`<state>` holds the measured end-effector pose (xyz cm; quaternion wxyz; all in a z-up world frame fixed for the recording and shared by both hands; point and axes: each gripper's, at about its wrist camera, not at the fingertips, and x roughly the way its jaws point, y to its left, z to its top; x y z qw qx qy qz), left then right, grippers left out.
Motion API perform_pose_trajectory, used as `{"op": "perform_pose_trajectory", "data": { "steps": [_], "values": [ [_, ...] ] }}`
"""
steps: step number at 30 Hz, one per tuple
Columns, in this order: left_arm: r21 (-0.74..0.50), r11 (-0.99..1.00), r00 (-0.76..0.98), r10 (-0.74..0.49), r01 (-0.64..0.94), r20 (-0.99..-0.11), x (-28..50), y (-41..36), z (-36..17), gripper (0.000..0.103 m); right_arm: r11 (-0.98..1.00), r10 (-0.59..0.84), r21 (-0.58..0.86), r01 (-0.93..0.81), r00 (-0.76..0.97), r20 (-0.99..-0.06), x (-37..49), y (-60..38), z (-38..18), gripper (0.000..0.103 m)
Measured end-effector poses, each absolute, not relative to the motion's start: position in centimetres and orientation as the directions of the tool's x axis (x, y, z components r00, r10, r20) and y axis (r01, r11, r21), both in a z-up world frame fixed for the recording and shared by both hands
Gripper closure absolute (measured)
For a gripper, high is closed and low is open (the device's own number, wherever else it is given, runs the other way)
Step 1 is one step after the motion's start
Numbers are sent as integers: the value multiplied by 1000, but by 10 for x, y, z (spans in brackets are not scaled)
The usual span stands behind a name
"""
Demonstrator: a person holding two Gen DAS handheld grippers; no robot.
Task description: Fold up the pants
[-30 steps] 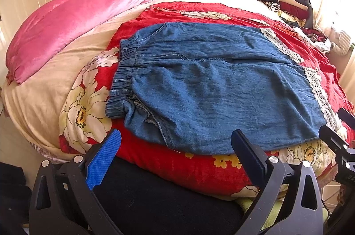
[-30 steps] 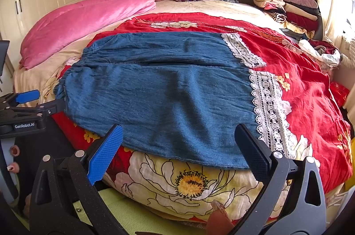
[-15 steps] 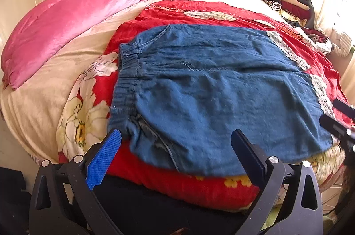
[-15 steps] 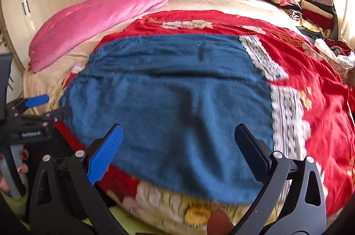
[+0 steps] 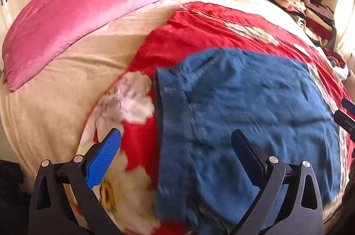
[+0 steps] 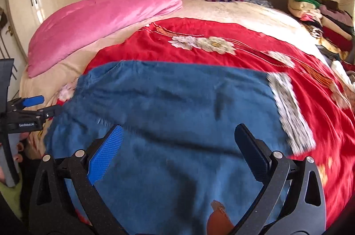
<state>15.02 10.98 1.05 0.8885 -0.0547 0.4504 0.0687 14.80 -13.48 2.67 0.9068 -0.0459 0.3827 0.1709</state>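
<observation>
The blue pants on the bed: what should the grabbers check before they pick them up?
1. Left gripper jaws open: ok.
2. Right gripper jaws open: ok.
3. Blue denim pants with white lace cuffs spread flat on the red flowered blanket: ok.
4. Nothing lying on top of the pants: ok.
5. Left gripper lined up with the gathered waistband: ok, the waistband edge sits between its jaws.
6. Right gripper near the lace cuff: not ok, the cuff lies off to its right.

"GenRobot.AI" is printed on the left hand-held gripper (image 6: 47, 112).
</observation>
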Motion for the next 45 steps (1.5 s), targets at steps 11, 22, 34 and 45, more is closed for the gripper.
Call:
{"op": "perform_pose_trajectory", "data": {
  "steps": [11,22,34,45],
  "values": [
    [35,986,542,119,-163,-832,234,136,-7,4,894,301,-5,-447,610,-733,241,-97,17,8],
    [-14,995,561,44,-99,-827,261,136,-33,5,801,274,-122,-586,541,-795,309,-51,-11,8],
    [-40,999,625,-51,32,-779,251,126,-22,68,663,280,-219,-715,509,-814,313,-12,-28,8],
    [-54,993,671,-108,102,-733,218,113,5,70,641,368,-119,-758,439,-820,299,-8,-35,78]
  ]
}}
